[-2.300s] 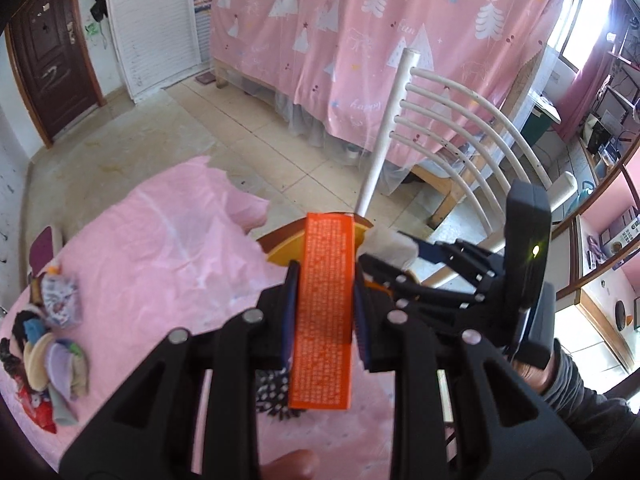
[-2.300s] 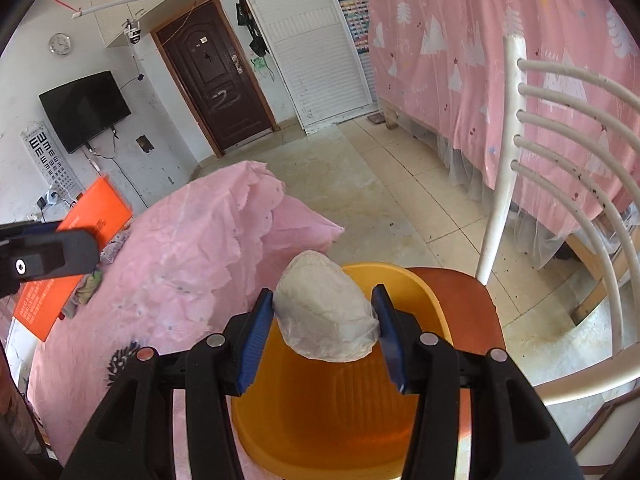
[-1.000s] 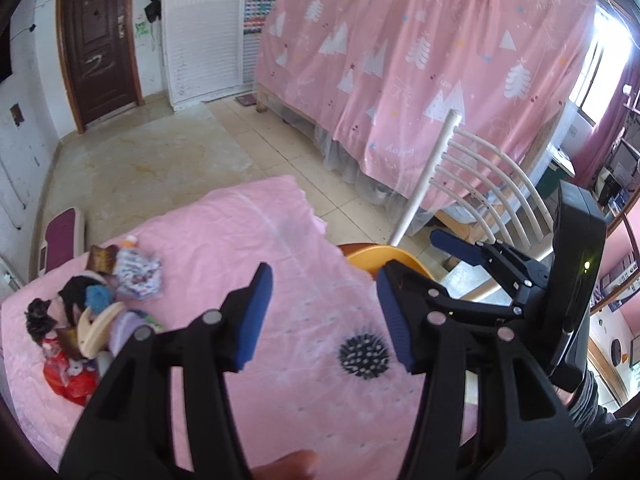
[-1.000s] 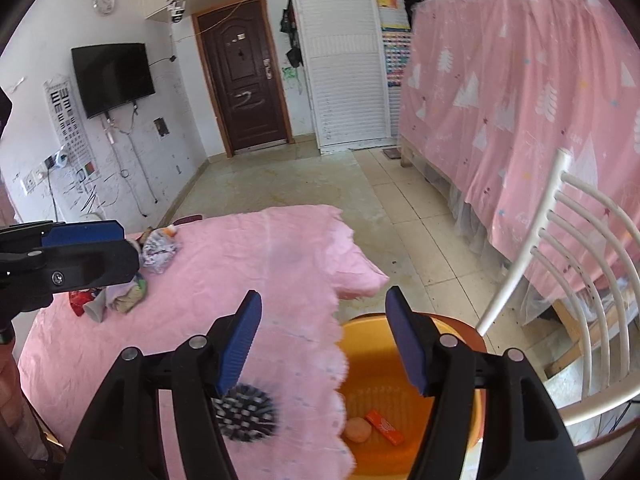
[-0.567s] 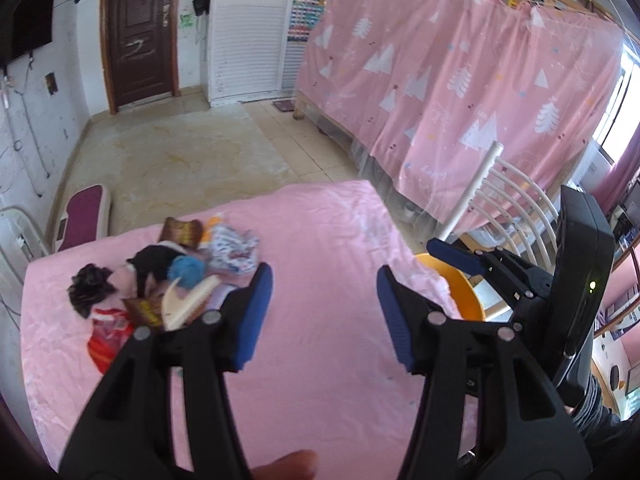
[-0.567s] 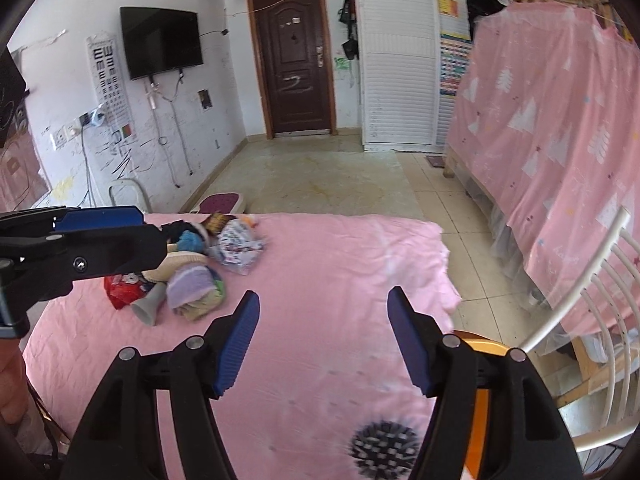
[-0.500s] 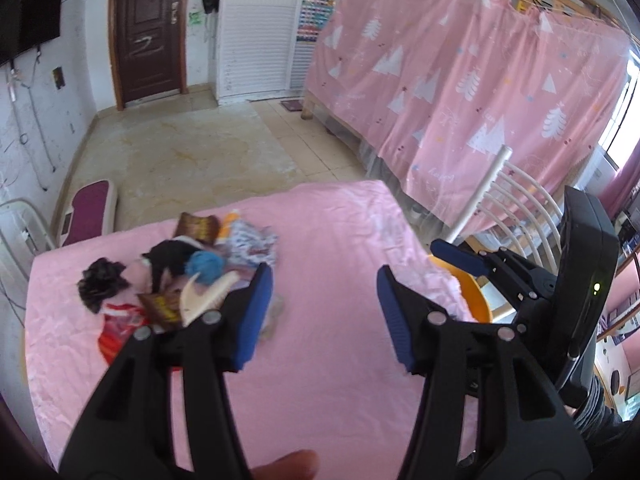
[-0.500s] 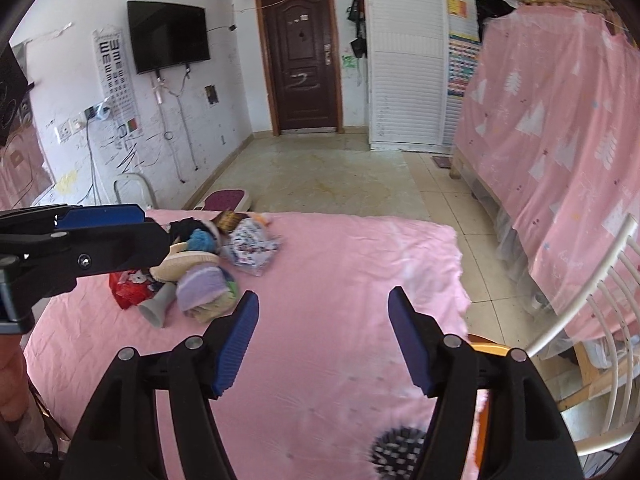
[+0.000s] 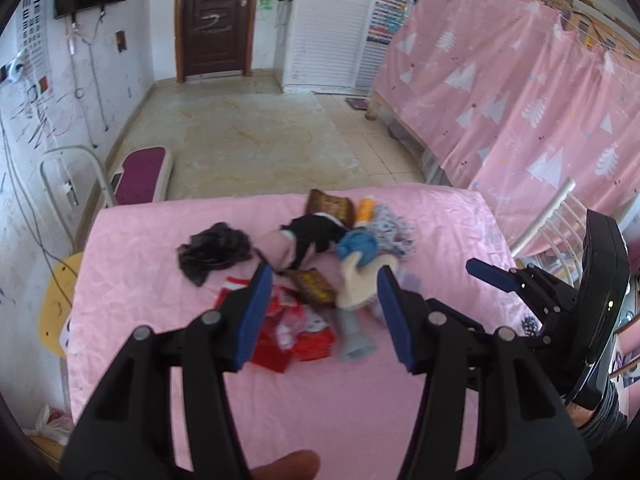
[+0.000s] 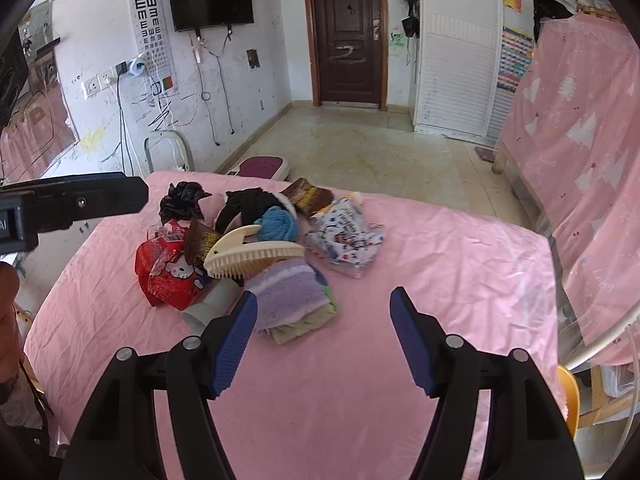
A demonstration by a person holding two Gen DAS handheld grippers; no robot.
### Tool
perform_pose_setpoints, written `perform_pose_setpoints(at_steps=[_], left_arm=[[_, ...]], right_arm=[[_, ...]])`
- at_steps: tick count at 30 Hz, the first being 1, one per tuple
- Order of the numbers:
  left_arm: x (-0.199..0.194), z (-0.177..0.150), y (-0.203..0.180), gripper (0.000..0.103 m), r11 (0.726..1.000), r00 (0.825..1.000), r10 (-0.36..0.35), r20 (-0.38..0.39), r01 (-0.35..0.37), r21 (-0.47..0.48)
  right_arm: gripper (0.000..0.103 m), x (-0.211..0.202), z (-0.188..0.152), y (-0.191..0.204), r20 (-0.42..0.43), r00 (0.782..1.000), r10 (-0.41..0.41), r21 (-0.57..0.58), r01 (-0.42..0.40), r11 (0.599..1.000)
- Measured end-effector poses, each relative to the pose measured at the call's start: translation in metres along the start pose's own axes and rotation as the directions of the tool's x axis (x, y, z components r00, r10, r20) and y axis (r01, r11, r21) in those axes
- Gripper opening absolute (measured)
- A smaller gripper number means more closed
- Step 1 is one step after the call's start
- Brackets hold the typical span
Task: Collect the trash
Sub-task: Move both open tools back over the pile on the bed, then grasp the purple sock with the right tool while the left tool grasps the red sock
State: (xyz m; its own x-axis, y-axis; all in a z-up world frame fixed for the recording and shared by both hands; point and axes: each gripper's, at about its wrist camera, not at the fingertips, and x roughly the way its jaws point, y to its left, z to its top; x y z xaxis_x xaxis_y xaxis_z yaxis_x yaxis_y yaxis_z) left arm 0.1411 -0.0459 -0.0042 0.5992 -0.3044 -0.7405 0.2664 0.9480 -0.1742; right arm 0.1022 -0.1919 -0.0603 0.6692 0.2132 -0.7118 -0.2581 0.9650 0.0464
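Observation:
A pile of trash and oddments lies on the pink-covered table [image 10: 440, 264]. It holds a red wrapper [image 10: 172, 268], a cream brush [image 10: 252, 256], a purple cloth [image 10: 288, 300], a patterned packet [image 10: 346, 236], blue yarn [image 10: 278, 224] and a black bag [image 10: 184, 200]. My right gripper [image 10: 324, 336] stands open and empty just before the purple cloth. My left gripper [image 9: 322, 312] is open and empty above the red wrapper [image 9: 280, 336], a brown snack wrapper [image 9: 316, 286] and a grey tube [image 9: 354, 336]. Each gripper shows in the other's view, the right gripper [image 9: 496, 278] and the left gripper [image 10: 76, 200].
An orange basin [image 10: 568, 396] peeks past the table's right edge by a white chair [image 9: 548, 216]. A black spiky ball [image 9: 530, 324] lies near that edge. A yellow seat [image 9: 60, 300] stands left of the table and a purple scale [image 9: 140, 176] lies on the floor beyond.
Both grippers let go of an orange box and a white wad at the orange basin. They then swung left across the table and now hang open over the pile.

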Motion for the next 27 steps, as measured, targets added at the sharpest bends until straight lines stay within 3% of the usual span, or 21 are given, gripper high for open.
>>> perform_pose_setpoints(at_steps=[6,19,27], left_arm=[[0.005,-0.006,0.032,0.055,0.998,0.999,0.040,-0.021,-0.041,-0.044],[0.035,-0.032,0.075,0.055,0.993,0.987,0.114,-0.117,-0.114,0.005],[0.055,-0.035,0.067,0.055,0.996,0.984,0.072,-0.164,-0.062,0.066]], right_arm=[[0.059,0.021,0.003,0.009,-0.036,0.999,0.017,-0.014,-0.017,1.000],[0.059,0.046,0.004,0.009,-0.073,0.997,0.031,-0.005,-0.032,0.999],[0.059,0.057,0.007,0.010,-0.082,0.996,0.045,0.000,-0.045,0.999]])
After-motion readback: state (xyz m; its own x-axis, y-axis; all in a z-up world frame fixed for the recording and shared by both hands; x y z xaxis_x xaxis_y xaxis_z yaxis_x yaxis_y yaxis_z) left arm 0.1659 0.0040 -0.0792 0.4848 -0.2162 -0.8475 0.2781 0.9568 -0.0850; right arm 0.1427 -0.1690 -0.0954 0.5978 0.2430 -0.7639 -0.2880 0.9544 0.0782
